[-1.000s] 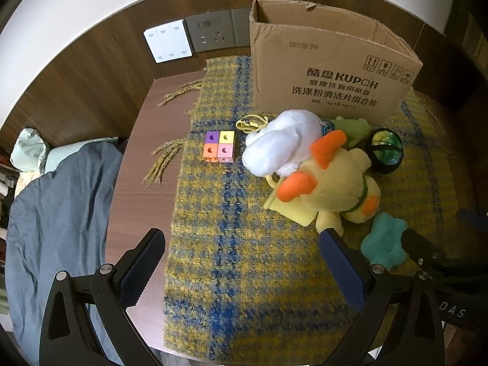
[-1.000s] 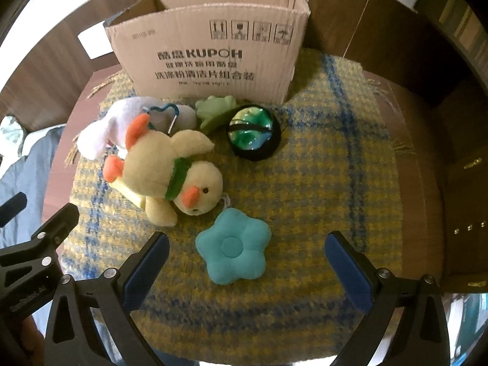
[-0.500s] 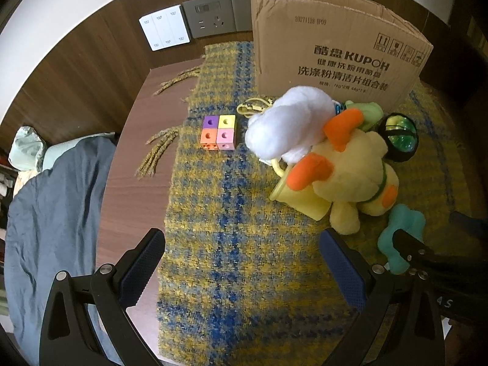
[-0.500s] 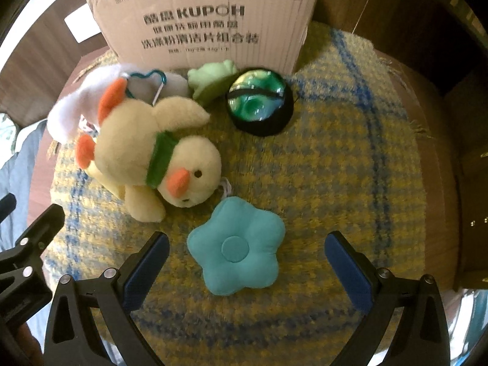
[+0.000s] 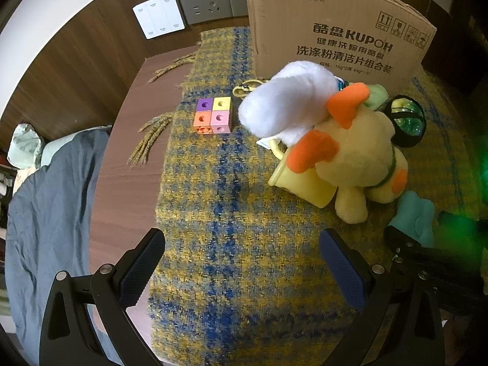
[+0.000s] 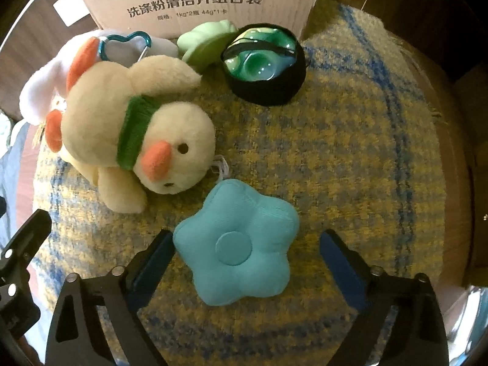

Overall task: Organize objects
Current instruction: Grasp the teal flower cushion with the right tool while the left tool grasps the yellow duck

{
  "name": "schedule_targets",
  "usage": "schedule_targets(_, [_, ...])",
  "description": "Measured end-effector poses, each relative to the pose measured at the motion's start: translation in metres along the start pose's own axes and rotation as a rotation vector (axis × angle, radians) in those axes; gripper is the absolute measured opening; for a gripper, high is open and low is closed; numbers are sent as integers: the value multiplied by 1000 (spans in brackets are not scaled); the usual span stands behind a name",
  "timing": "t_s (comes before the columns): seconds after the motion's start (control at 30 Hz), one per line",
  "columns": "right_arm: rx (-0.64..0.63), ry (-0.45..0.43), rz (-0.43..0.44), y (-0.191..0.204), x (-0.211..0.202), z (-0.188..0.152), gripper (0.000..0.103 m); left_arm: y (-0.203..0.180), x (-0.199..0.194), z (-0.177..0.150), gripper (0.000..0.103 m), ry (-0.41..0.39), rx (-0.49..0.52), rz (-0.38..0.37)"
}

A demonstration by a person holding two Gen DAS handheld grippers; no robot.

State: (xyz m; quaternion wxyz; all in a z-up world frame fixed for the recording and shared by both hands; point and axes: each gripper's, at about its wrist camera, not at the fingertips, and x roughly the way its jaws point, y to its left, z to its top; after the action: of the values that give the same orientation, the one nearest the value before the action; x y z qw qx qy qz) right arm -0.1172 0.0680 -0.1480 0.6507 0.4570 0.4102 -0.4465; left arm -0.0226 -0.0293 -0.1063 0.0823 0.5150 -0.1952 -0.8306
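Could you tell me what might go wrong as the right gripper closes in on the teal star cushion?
1. The right gripper is open, and the teal star-shaped fabric cushion sits toward its left finger; an off-centre pinch may slip.
2. The yellow plush duck lies close beside the cushion and may get nudged.
3. The left gripper waits nearby, so the tools might collide.

Three plush toys (image 6: 134, 134), four cubes (image 5: 213, 115), one box (image 5: 332, 27).
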Motion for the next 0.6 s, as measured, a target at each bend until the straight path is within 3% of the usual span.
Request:
schedule_targets(0.17, [-9, -3, 40, 1, -3, -2, 74, -6, 1, 3, 103, -8, 3, -8])
schedule_targets(0.6, [51, -98, 39, -33, -40, -3, 68, -43, 1, 26, 103, -41, 36, -55])
